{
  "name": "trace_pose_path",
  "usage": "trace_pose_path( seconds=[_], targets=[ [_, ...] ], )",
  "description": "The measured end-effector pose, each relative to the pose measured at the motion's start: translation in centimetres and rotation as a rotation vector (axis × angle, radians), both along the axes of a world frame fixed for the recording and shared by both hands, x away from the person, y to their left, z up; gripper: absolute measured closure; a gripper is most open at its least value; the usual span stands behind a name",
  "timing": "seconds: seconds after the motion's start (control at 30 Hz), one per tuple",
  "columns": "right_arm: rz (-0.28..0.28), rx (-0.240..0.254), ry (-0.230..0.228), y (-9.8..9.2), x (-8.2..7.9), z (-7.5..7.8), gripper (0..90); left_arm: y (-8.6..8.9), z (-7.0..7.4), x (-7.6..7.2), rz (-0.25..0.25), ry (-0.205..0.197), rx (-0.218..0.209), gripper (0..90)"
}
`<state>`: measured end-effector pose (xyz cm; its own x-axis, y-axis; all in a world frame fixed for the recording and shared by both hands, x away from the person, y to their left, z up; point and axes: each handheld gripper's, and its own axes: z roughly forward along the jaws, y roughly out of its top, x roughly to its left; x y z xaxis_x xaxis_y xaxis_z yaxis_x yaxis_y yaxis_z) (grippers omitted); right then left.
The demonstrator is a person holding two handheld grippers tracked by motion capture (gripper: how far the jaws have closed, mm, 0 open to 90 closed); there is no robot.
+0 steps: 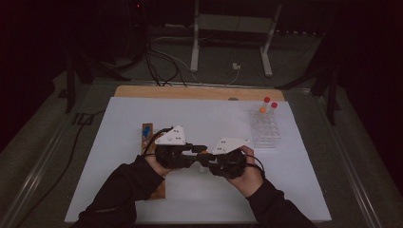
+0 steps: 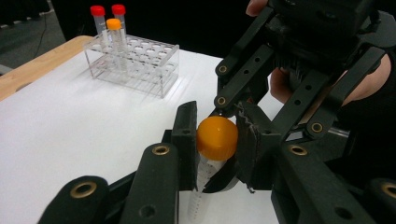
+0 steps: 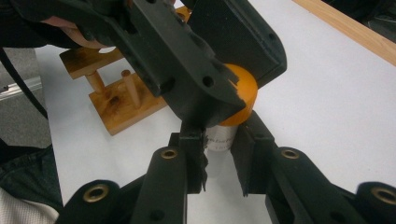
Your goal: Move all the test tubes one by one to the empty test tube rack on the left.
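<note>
A clear tube (image 3: 218,140) with an orange screw cap (image 2: 217,138) is held between both grippers over the white mat. In the left gripper view, my left gripper (image 2: 216,145) is shut on the cap, one pad on each side. My right gripper (image 3: 220,157) is shut on the tube's clear body just below the cap. In the high view the left gripper (image 1: 199,149) and right gripper (image 1: 207,159) meet tip to tip at the mat's middle. The lower end of the tube is hidden by the jaws.
A clear tube rack (image 1: 264,127) stands at the mat's back right with two red-capped tubes (image 1: 267,100) and an orange-capped one (image 1: 262,109). A wooden peg stand (image 3: 116,100) lies left of the hands. The white mat (image 1: 119,142) covers the table.
</note>
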<state>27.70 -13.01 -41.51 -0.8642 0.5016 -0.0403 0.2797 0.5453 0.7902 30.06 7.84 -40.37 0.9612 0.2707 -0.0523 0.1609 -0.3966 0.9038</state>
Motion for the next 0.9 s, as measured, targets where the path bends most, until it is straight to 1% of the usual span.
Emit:
trace_pose_path(
  seconds=[0.1,0.2,0.3,0.33,0.4,0.43,0.5,0.6,0.67,0.77,0.9],
  targets=[
    [-0.002,0.007,0.001,0.0,0.0,0.0,74.3,0.0,0.1,0.1,0.001,0.001,0.001,71.7],
    [-0.006,0.019,-0.005,-0.1,0.0,0.0,73.9,0.0,0.2,0.1,0.005,0.002,-0.006,71.8],
    [-0.002,0.025,0.001,-0.2,0.0,0.2,72.0,0.1,0.4,0.1,0.008,0.004,-0.014,71.8],
    [0.0,0.028,0.006,-0.3,0.1,0.1,67.8,0.2,0.5,0.1,0.015,0.004,-0.022,71.8],
    [0.0,0.039,0.013,-0.4,0.1,0.1,64.3,0.4,0.8,0.2,0.021,-0.001,-0.027,71.9],
    [-0.003,0.041,0.013,-0.5,0.1,0.0,61.2,0.5,1.0,0.3,0.028,-0.004,-0.03,71.9],
    [-0.013,0.037,0.002,-0.7,0.1,-0.1,58.6,0.9,1.3,0.3,0.035,-0.006,-0.032,71.9],
    [-0.017,0.047,0.004,-1.2,0.1,-0.1,53.0,1.3,1.8,0.4,0.051,-0.012,-0.04,71.8],
    [-0.02,0.064,0.012,-1.6,0.2,0.0,46.7,1.7,2.1,0.5,0.064,-0.018,-0.05,71.9],
    [-0.051,0.077,0.014,-2.1,0.2,0.0,34.8,2.1,2.7,0.8,0.076,-0.026,-0.055,71.9],
    [-0.081,0.107,0.001,-3.0,0.1,0.0,27.4,2.8,3.3,1.1,0.093,-0.029,-0.063,71.9]
  ],
)
